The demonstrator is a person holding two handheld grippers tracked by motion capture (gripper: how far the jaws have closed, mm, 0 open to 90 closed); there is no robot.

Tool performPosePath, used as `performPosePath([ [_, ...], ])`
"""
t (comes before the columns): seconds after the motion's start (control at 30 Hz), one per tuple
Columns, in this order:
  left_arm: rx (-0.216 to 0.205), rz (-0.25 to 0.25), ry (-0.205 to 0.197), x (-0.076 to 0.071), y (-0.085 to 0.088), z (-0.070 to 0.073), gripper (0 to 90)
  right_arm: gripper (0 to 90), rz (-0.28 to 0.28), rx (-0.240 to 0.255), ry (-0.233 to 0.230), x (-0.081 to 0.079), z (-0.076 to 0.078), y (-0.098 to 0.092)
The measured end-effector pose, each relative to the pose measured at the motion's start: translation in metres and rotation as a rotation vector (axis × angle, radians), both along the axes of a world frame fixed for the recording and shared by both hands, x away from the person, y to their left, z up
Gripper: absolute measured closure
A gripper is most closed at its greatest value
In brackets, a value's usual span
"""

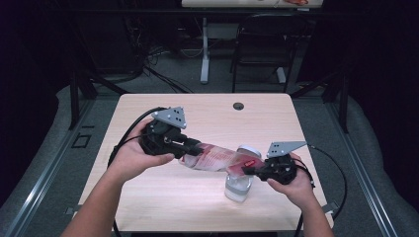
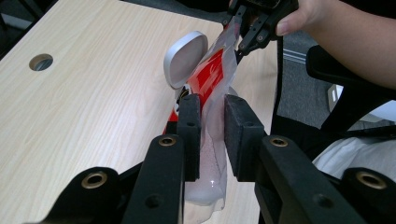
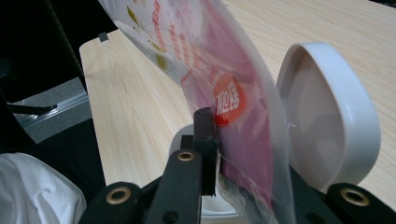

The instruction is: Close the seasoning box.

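We are holding a red-and-clear plastic pouch [image 1: 217,159] between both grippers. The left gripper [image 1: 190,147] is clamping the pouch's sealed end; in the left gripper view its fingers [image 2: 190,128] are pressing the film from both sides. The right gripper [image 1: 248,170] is pinching the opposite end, where a round red label sits just above the visible finger [image 3: 205,140] in the right gripper view.

In the high view, the pouch is spanning from 9 o'clock to 3 o'clock above the bench [image 1: 163,197], tilted down toward the right gripper. A clear jar [image 1: 238,186] is standing directly beneath that lower end, and its white hinged lid [image 3: 334,126] is standing open, just beside the film. We cannot tell whether the pouch mouth is already cut open.

Hazards we are judging from this position:
- The film is thin and slick; either pinch could slip and let the pouch drop onto the jar.
- The pouch end is touching or nearly touching the lid; a sideways pull could tip the light jar.
- If the mouth is not centred over the jar, the contents could spill onto the bench.
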State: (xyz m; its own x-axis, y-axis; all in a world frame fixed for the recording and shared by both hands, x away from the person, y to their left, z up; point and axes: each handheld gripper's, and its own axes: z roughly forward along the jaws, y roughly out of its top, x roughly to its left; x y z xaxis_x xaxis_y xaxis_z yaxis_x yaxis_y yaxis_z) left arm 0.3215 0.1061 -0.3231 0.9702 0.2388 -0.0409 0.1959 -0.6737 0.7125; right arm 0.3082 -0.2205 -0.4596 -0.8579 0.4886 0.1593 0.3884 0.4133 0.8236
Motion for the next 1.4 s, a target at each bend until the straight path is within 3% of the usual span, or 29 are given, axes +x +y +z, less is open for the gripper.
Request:
performPosePath([
  [1.4, -0.004, -0.016, -0.001, 0.0019, -0.0082, 0.0004, 77.3, 87.2, -0.02, 0.009, -0.005, -0.0052, 0.0032, -0.0086],
])
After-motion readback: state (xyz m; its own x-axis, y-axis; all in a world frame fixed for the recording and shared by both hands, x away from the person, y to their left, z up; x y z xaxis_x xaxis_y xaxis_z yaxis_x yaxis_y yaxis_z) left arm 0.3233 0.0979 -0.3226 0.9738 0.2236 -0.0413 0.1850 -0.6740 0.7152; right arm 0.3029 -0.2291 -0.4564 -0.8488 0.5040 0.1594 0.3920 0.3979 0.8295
